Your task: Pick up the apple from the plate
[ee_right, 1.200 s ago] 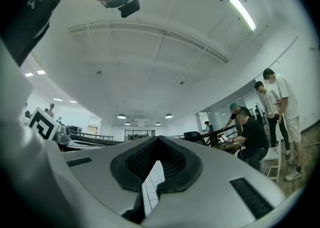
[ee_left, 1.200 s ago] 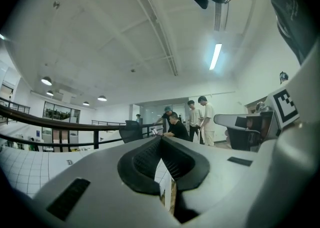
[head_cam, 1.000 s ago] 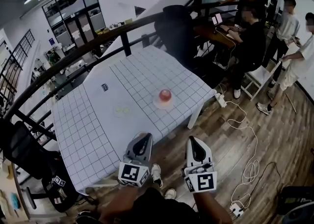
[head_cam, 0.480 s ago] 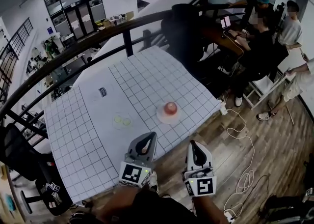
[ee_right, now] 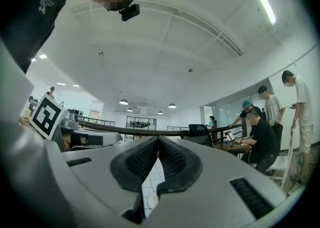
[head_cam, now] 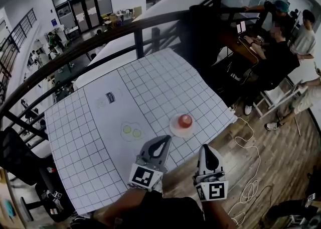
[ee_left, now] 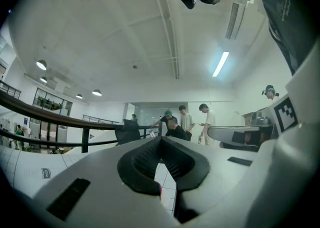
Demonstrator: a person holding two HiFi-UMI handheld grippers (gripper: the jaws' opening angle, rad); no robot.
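A red apple (head_cam: 185, 119) sits on a small white plate (head_cam: 175, 128) near the front edge of the grid-patterned table (head_cam: 150, 82). My left gripper (head_cam: 164, 141) is held level at the table's front edge, just left of the plate, with its jaws shut and empty. My right gripper (head_cam: 208, 148) hovers off the table edge, in front of and right of the plate, also shut and empty. In the left gripper view the left gripper's tips (ee_left: 160, 138) meet. The right gripper's tips (ee_right: 158, 138) meet in the right gripper view. Neither touches the apple.
Two green slices lie on a clear dish (head_cam: 131, 131) left of the plate, and a small card (head_cam: 109, 98) lies farther back. A dark railing (head_cam: 100, 42) curves behind the table. People sit at a desk (head_cam: 251, 37) at the right. Cables (head_cam: 246, 142) trail on the wood floor.
Both grippers have moved forward to the table's front edge. The table, plate and apple now lie closer and lower in the head view. Both jaws stayed shut.
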